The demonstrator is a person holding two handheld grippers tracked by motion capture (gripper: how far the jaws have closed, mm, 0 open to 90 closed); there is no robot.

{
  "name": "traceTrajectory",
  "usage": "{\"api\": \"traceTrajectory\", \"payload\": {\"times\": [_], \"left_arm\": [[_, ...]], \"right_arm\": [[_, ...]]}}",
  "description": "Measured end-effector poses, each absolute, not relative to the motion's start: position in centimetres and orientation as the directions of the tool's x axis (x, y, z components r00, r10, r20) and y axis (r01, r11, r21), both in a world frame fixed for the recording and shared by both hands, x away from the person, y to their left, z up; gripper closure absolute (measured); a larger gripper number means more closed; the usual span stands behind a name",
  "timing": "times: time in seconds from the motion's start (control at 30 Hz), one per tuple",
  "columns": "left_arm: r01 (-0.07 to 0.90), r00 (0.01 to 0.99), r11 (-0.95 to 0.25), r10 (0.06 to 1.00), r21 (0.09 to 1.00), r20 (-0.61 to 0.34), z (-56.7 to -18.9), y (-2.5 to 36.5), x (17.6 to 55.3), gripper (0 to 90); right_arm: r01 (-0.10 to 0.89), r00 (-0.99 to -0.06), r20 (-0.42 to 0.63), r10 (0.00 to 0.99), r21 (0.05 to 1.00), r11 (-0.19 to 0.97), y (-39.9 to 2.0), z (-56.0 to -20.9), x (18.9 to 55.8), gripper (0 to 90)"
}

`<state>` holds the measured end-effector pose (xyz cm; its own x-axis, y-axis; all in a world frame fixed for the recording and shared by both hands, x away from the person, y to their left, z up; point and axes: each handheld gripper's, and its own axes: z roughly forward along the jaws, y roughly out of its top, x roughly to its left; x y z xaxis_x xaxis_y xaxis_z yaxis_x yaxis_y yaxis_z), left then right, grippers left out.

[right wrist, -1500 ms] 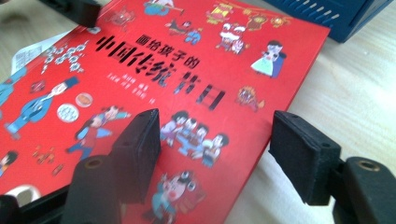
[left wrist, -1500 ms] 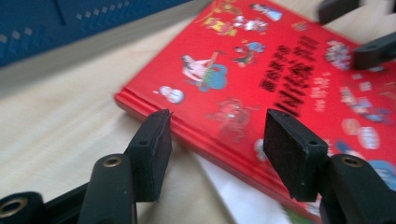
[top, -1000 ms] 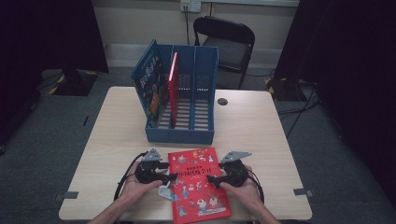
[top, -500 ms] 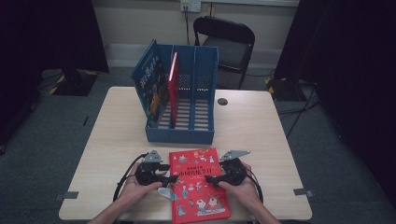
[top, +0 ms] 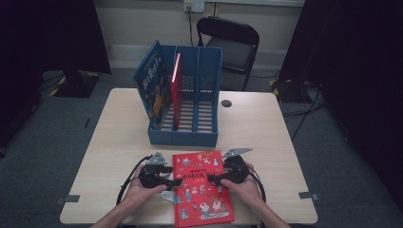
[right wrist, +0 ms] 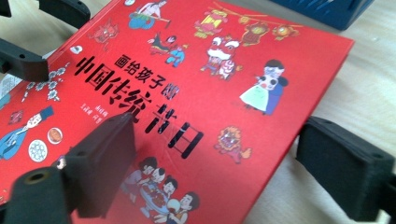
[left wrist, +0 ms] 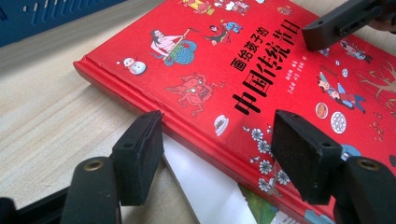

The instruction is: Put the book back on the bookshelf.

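Tongs loosen on the red book

We see both tongs, left [top: 175,182] and right [top: 212,179], having just opened, jaws apart astride the red book [top: 202,192], which stays flat at the bench [top: 114,137] front edge.

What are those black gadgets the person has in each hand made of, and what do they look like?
Each hand carries a black gripper, left gripper and right gripper, with a rounded body, a grey three-cornered plate on top and a black cable trailing behind. The two jaws are blocky, with matte black foam-like pads. Forearms are bare, no sleeves visible.
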<state>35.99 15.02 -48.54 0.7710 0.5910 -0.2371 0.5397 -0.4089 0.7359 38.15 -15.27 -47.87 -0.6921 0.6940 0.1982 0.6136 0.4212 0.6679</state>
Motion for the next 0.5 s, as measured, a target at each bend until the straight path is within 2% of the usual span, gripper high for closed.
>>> {"api": "traceTrajectory", "payload": {"times": [0.03, 0.13, 0.33, 0.5], "left_arm": [[0.546, 0.766, -0.400, 0.594, 0.736, -0.246, -48.6, 15.0, 36.1, 30.8], [0.563, 0.759, -0.383, 0.590, 0.732, -0.276, -48.7, 15.2, 36.3, 30.3], [0.573, 0.755, -0.370, 0.585, 0.732, -0.296, -48.7, 15.3, 36.5, 29.6], [0.571, 0.759, -0.371, 0.580, 0.733, -0.298, -48.5, 15.4, 36.6, 28.7]], "right_arm": [[0.605, -0.693, 0.193, 0.695, 0.679, 0.415, -15.5, -47.7, 38.0, 17.5], [0.585, -0.698, 0.193, 0.689, 0.709, 0.394, -15.9, -46.9, 37.9, 22.6], [0.551, -0.722, 0.208, 0.660, 0.749, 0.368, -15.5, -45.5, 37.7, 24.2], [0.534, -0.755, 0.204, 0.623, 0.742, 0.404, -13.7, -44.8, 38.4, 22.2]]}}
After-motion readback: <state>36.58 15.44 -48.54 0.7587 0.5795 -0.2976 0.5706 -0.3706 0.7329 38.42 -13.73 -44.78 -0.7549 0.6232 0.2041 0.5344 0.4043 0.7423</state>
